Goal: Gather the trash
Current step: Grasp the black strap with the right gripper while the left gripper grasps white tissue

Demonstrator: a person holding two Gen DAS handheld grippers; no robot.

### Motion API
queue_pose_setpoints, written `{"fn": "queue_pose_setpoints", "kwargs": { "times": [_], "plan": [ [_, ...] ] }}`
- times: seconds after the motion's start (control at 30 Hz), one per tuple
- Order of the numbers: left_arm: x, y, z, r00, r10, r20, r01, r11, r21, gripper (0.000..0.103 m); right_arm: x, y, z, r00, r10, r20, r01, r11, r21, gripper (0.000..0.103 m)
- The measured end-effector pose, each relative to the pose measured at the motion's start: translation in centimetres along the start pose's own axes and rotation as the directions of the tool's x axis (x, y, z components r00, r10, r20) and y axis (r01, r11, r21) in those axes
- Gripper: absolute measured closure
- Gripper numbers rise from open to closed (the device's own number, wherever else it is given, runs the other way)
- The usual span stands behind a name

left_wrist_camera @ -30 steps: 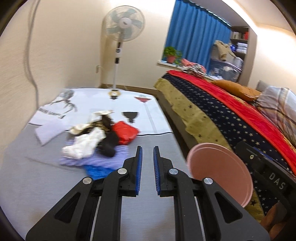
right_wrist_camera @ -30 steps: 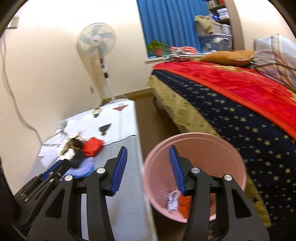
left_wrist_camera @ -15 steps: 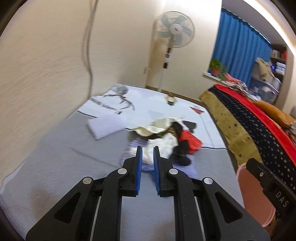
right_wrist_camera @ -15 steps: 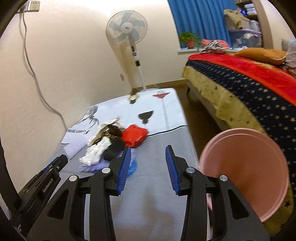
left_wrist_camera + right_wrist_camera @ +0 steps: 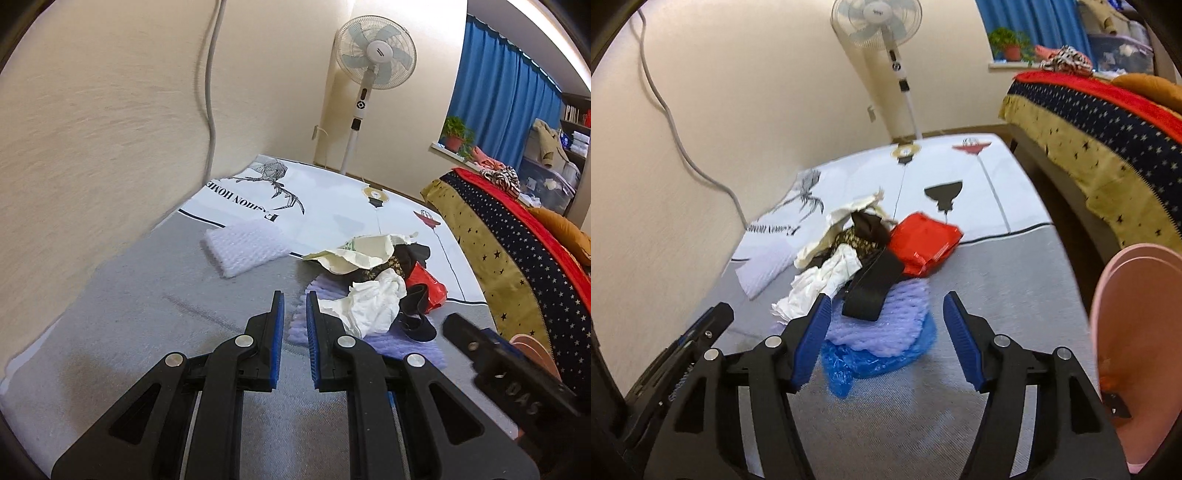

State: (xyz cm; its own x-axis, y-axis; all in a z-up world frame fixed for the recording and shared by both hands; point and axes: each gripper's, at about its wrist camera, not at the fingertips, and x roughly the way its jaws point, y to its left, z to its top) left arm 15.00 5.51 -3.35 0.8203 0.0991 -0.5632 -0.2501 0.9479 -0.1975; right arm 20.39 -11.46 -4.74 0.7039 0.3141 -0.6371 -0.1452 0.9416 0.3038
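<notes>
A trash pile lies on the grey mat: a crumpled white tissue (image 5: 373, 302) (image 5: 820, 284), a red wrapper (image 5: 923, 243) (image 5: 424, 282), a black strip (image 5: 875, 284), lilac foam netting (image 5: 886, 325) and a blue plastic bag (image 5: 871, 362). My left gripper (image 5: 294, 306) is nearly shut and empty, just left of the tissue. My right gripper (image 5: 886, 314) is open, its jaws either side of the lilac netting, above it. A pink bin (image 5: 1137, 332) stands at the right, with its rim in the left wrist view (image 5: 532, 347).
A white foam sheet (image 5: 243, 247) lies apart at the pile's left. A wall with a hanging cable (image 5: 210, 92) runs along the left. A standing fan (image 5: 373, 62) is at the back. A bed with a starred blanket (image 5: 1108, 122) is at the right.
Both grippers swung left from the pink bin toward the trash pile and came closer to it. The right gripper opened wider. The left gripper stayed nearly shut.
</notes>
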Motion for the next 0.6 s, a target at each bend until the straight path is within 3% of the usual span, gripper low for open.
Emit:
{"fn": "queue_pose_setpoints", "kwargs": {
  "times": [0.1,0.2,0.3,0.37,0.6],
  "plan": [
    [0.5,0.1,0.0,1.0,-0.003,-0.01,0.002,1.0,-0.004,0.091,1.0,0.1,0.0,1.0,0.001,-0.023,-0.001,1.0,-0.003,0.04],
    [1.0,0.2,0.0,1.0,-0.014,-0.024,0.013,1.0,-0.009,0.091,1.8,0.3,0.0,0.999,0.014,-0.039,-0.014,1.0,-0.003,0.047],
    [1.3,0.1,-0.1,0.999,-0.032,-0.034,0.032,0.999,-0.007,0.091,2.7,0.7,0.1,0.998,0.027,-0.06,-0.028,1.0,-0.01,0.059],
    [1.6,0.2,-0.1,0.998,-0.038,-0.04,0.038,0.999,-0.01,0.091,3.3,0.7,0.0,0.996,0.042,-0.079,-0.043,0.999,-0.009,0.078],
    [2.3,-0.6,0.2,0.996,-0.081,-0.04,0.081,0.997,-0.009,0.09,1.9,-0.3,0.0,0.999,0.018,-0.05,-0.02,0.999,-0.037,0.078]
  ]
}}
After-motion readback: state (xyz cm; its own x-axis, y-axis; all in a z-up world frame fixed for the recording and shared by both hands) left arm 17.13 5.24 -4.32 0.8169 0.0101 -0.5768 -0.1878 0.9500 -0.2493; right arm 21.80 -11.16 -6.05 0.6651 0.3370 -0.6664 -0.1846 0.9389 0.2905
